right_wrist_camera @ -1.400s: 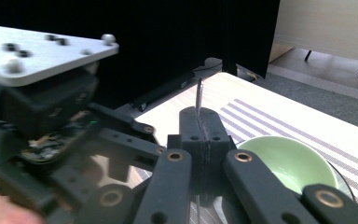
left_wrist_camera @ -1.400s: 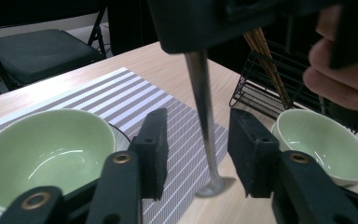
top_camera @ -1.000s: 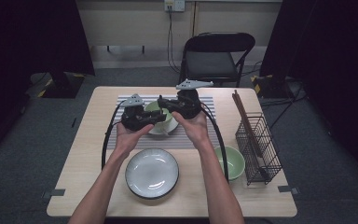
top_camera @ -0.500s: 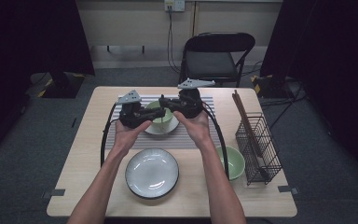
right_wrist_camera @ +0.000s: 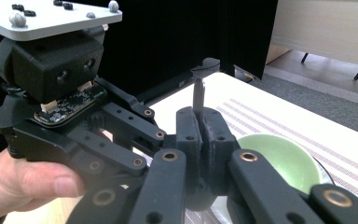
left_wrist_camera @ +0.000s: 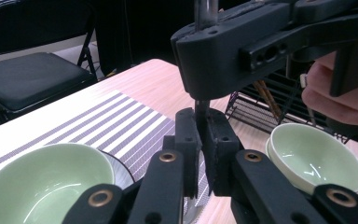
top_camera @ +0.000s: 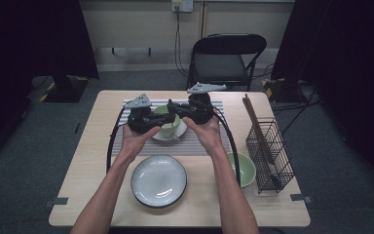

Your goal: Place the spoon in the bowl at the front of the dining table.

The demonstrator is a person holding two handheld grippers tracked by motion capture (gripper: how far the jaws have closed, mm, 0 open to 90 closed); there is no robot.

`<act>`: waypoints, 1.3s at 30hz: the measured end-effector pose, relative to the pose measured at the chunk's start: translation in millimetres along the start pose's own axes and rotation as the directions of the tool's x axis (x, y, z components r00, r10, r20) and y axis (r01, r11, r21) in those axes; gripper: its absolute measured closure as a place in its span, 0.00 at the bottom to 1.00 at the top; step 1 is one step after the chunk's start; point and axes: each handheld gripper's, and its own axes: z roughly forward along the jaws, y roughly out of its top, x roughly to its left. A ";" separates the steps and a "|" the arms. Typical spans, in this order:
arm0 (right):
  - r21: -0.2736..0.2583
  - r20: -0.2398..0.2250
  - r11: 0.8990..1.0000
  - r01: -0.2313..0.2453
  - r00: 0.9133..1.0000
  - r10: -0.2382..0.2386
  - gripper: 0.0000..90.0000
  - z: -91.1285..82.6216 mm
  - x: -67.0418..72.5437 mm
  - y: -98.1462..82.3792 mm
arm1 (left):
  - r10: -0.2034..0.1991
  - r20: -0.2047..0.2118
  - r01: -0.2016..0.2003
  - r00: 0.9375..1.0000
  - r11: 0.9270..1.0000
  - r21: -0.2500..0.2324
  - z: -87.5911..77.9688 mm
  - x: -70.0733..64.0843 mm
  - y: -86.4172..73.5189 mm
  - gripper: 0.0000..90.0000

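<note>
At the frame's centre, the left tool (top_camera: 161, 118) and right tool (top_camera: 174, 108) meet above a green bowl (top_camera: 168, 117) on the striped mat (top_camera: 195, 146). Both are clamped on one thin metal utensil handle (left_wrist_camera: 201, 108); the left's jaws have just been closing onto it.

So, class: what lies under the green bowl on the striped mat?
A white saucer shows beneath the green bowl, resting on the striped mat. The hand-held grippers cover its far rim.
</note>
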 end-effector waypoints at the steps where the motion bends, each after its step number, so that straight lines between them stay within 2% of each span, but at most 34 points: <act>1: -0.001 -0.003 1.000 -0.002 1.000 0.002 0.94 -0.3 -0.4 -0.3 | -0.001 -0.005 0.001 1.000 1.000 0.002 -0.3 0.5 0.2 0.96; 3: 0.001 -0.005 1.000 -0.001 1.000 0.001 0.91 -1.3 -0.9 -0.2 | 0.000 0.001 0.000 1.000 1.000 -0.008 -0.7 1.9 0.1 1.00; 6: 0.004 0.002 1.000 0.004 1.000 -0.004 0.91 -2.1 -1.1 -0.1 | 0.006 -0.006 -0.006 1.000 1.000 -0.003 -1.0 1.3 0.3 1.00; 12: -0.001 0.016 1.000 0.002 1.000 -0.002 0.81 -8.0 -1.1 -2.2 | -0.006 -0.021 0.006 1.000 1.000 -0.003 -4.0 7.2 -1.1 1.00; 20: 0.006 0.069 1.000 -0.020 0.997 0.020 0.70 -30.1 -9.3 -11.1 | -0.036 -0.058 0.035 0.998 0.999 -0.016 -10.6 24.9 -0.9 1.00; 25: 0.014 0.099 1.000 -0.024 0.995 0.023 0.65 -45.8 -12.3 -19.5 | -0.036 -0.084 0.036 0.996 0.999 -0.009 -10.5 36.7 1.7 1.00; 28: 0.013 0.114 0.999 -0.030 0.993 0.029 0.63 -55.6 -13.9 -24.9 | -0.045 -0.093 0.043 0.995 0.999 -0.019 -9.2 42.8 1.7 1.00; 33: 0.015 0.133 0.999 -0.032 0.991 0.030 0.63 -69.1 -15.0 -34.3 | -0.054 -0.103 0.054 0.993 0.999 -0.008 -4.8 49.1 2.0 1.00; 37: 0.027 0.147 0.999 -0.040 0.988 0.036 0.63 -78.1 -16.3 -42.4 | -0.034 -0.113 0.034 0.993 0.999 -0.007 -0.1 53.0 6.8 1.00; 39: 0.027 0.155 0.999 -0.043 0.987 0.038 0.63 -82.7 -17.4 -46.0 | -0.037 -0.111 0.036 0.993 0.999 -0.013 2.5 55.7 8.4 1.00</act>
